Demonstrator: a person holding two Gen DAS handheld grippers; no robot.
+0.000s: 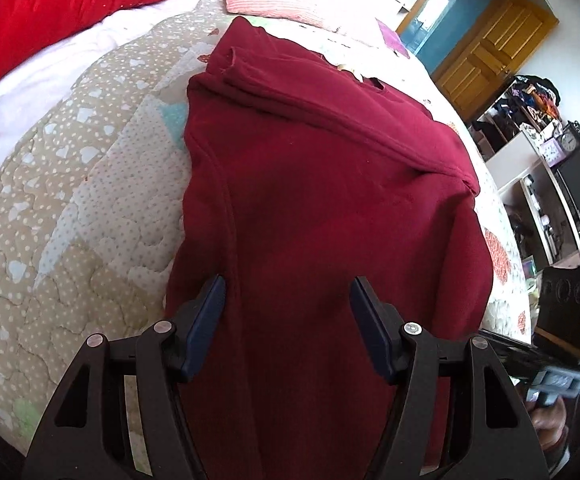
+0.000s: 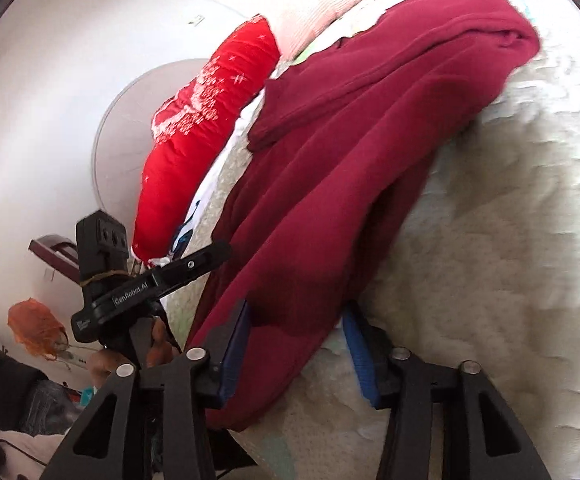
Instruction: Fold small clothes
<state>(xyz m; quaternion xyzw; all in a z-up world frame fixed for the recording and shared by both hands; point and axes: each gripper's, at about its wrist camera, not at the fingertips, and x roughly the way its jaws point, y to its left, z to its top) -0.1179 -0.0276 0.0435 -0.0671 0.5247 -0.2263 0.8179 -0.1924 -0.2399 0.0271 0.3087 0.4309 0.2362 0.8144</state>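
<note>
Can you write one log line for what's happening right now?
garment: dark red garment on quilt | left gripper: open | right gripper: open, over hem
</note>
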